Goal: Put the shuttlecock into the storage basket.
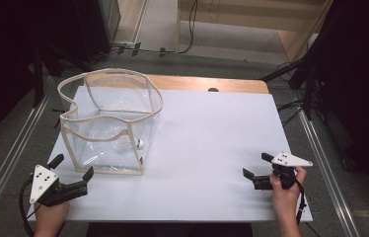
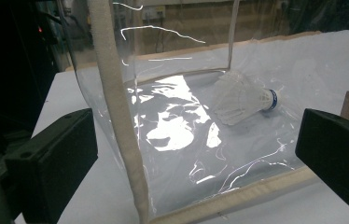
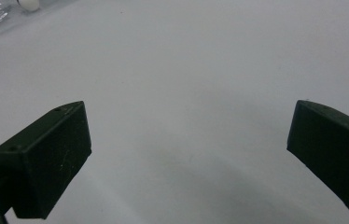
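Left gripper (image 1: 73,168), jaws wide, straddles the near corner of one clear bag (image 1: 108,123) standing at table (image 1: 212,138) left. One shuttlecock (image 2: 242,98) lies inside on its floor. Right gripper (image 1: 255,166), jaws wide, holds nothing, well apart. Risk: pinching the soft trim could collapse or drag the bag, rolling the shuttlecock.

You're working in a lab or recording studio. Your white worktop (image 1: 212,143) sits among dark stands (image 1: 311,74), with cables (image 1: 190,29) trailing over grey carpet (image 1: 163,24).

Clear, cream-edged bag (image 1: 108,123); white shuttlecock (image 2: 240,98)
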Available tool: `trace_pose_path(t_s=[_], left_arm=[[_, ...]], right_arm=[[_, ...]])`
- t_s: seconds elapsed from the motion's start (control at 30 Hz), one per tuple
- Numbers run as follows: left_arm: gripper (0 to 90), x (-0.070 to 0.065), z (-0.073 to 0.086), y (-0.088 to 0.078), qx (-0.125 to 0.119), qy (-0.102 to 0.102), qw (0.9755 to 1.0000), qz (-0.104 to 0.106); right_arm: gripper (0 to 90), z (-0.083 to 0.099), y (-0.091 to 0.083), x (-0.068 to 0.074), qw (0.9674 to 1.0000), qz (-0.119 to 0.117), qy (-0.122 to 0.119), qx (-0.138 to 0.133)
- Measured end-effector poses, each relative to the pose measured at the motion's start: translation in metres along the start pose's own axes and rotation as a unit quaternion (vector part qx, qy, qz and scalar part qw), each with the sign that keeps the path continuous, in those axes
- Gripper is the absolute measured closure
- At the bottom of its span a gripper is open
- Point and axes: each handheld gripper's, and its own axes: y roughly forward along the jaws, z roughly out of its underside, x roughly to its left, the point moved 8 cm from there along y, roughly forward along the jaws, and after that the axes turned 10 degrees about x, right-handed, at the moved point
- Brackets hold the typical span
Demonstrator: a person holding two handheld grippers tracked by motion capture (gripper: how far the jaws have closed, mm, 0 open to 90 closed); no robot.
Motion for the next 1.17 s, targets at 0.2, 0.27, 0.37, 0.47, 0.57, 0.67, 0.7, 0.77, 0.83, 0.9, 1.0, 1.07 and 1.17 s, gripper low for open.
trace_pose_path(t_s=[0.2, 0.27, 0.37, 0.47, 0.57, 0.67, 0.7, 0.77, 0.83, 0.9, 1.0, 1.07, 1.17], left_arm=[[0.0, 0.000, 0.000, 0.000, 0.000, 0.000, 1.0000, 0.000], [0.0, 0.000, 0.000, 0.000, 0.001, -0.001, 1.0000, 0.000], [0.0, 0.000, 0.000, 0.000, 0.000, -0.002, 1.0000, 0.001], [0.0, 0.000, 0.000, 0.000, 0.000, 0.000, 1.0000, -0.001], [0.0, -0.001, 0.000, 0.000, 0.001, 0.002, 1.0000, -0.001], [0.0, 0.000, 0.000, 0.000, -0.001, 0.000, 1.0000, -0.001], [0.0, 0.000, 0.000, 0.000, -0.001, 0.000, 1.0000, -0.001], [0.0, 0.000, 0.000, 0.000, -0.001, -0.001, 1.0000, 0.000], [0.0, 0.000, 0.000, -0.001, -0.001, -0.001, 1.0000, 0.000], [0.0, 0.000, 0.000, 0.000, -0.001, -0.002, 1.0000, 0.000], [0.0, 0.000, 0.000, -0.001, 0.000, -0.002, 1.0000, 0.001], [0.0, 0.000, 0.000, -0.001, -0.001, -0.003, 1.0000, 0.001], [0.0, 0.000, 0.000, 0.000, 0.000, -0.001, 1.0000, 0.001]], right_arm=[[0.0, 0.007, -0.003, -0.005, 1.0000, 0.001, 0.003, -0.004], [0.0, 0.009, -0.005, -0.007, 1.0000, 0.005, 0.005, -0.003], [0.0, 0.013, -0.009, -0.009, 0.9999, 0.005, 0.006, -0.011], [0.0, 0.017, -0.013, -0.012, 0.9998, 0.006, 0.014, -0.014], [0.0, 0.020, -0.016, -0.015, 0.9994, 0.008, 0.022, -0.024], [0.0, 0.020, -0.021, -0.018, 0.9990, 0.014, 0.026, -0.035], [0.0, 0.020, -0.023, -0.020, 0.9986, 0.015, 0.029, -0.041], [0.0, 0.021, -0.028, -0.022, 0.9979, 0.017, 0.036, -0.050], [0.0, 0.022, -0.032, -0.026, 0.9973, 0.020, 0.040, -0.058], [0.0, 0.024, -0.034, -0.027, 0.9971, 0.020, 0.042, -0.060], [0.0, 0.025, -0.035, -0.029, 0.9966, 0.021, 0.045, -0.065], [0.0, 0.025, -0.035, -0.029, 0.9964, 0.021, 0.046, -0.068], [0.0, 0.024, -0.035, -0.029, 0.9964, 0.022, 0.046, -0.068]])
